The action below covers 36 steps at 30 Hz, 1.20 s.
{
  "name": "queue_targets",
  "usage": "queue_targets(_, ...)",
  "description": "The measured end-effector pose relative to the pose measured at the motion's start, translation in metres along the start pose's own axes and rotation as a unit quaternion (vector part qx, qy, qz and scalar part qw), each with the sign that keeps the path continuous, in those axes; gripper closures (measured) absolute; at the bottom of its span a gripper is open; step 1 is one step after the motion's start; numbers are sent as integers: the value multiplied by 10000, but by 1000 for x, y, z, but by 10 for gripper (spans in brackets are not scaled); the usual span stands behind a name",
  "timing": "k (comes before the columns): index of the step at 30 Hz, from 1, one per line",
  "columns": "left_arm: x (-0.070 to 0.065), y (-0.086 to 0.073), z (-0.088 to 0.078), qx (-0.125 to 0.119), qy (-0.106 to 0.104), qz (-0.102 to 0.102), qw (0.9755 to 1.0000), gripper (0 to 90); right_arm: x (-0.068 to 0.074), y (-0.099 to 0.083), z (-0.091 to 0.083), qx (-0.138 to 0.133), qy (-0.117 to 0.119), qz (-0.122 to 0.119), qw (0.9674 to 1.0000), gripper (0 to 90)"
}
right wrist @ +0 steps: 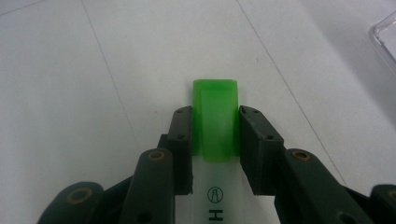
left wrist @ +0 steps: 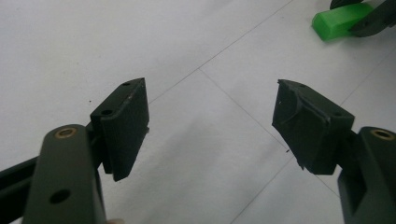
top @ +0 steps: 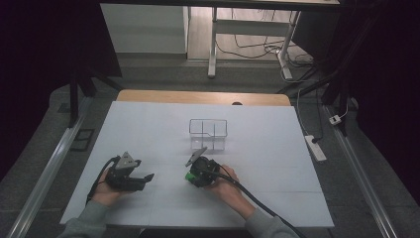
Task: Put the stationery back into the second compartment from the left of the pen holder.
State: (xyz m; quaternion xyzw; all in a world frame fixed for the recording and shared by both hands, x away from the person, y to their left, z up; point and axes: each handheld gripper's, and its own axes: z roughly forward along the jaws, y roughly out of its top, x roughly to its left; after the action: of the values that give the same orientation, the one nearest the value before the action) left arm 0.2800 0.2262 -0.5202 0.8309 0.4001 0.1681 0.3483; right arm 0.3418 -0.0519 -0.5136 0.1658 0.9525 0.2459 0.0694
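Where the green-capped highlighter (right wrist: 215,122) lies low over the white table (top: 277,148), clamped at the cap between both pads (right wrist: 182,140) of the right gripper (right wrist: 215,140), white barrel running back between the jaws, black print on it partly legible. In the high view, found at the front centre of the table, green end (top: 190,176) poking out to the left of the right gripper (top: 200,171). Just beyond, a clear plastic organiser (top: 208,133) with inner dividers, standing apart from the highlighter. Further left, well apart, left gripper (top: 130,174) held low over the table, jaws spread wide with nothing between the pads (left wrist: 125,123). Green cap (left wrist: 340,21) seen at the top right corner of the left gripper view.
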Motion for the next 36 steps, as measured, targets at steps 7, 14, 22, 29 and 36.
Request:
queue_targets(7, -1, 0, 1, 35, -4, 18, 10000, 273, -3, 0, -10, -257, 42, 34, 9997, 666)
queue_targets(14, 0, 0, 1, 38, 7, 23, 10000, 274, -7, 2, -29, -633, 50, 160, 9979, 666)
queue_targets(22, 0, 0, 1, 31, 14, 31, 10000, 274, -10, 3, -47, -1006, 70, 309, 9944, 665)
queue_targets(29, 0, 0, 1, 23, 28, 39, 10000, 274, -14, 2, -56, -1203, 79, 331, 9921, 665)
queue_targets(36, 0, 0, 0, 13, 30, 35, 10000, 274, -15, 2, -68, -1464, 27, 348, 9886, 665)
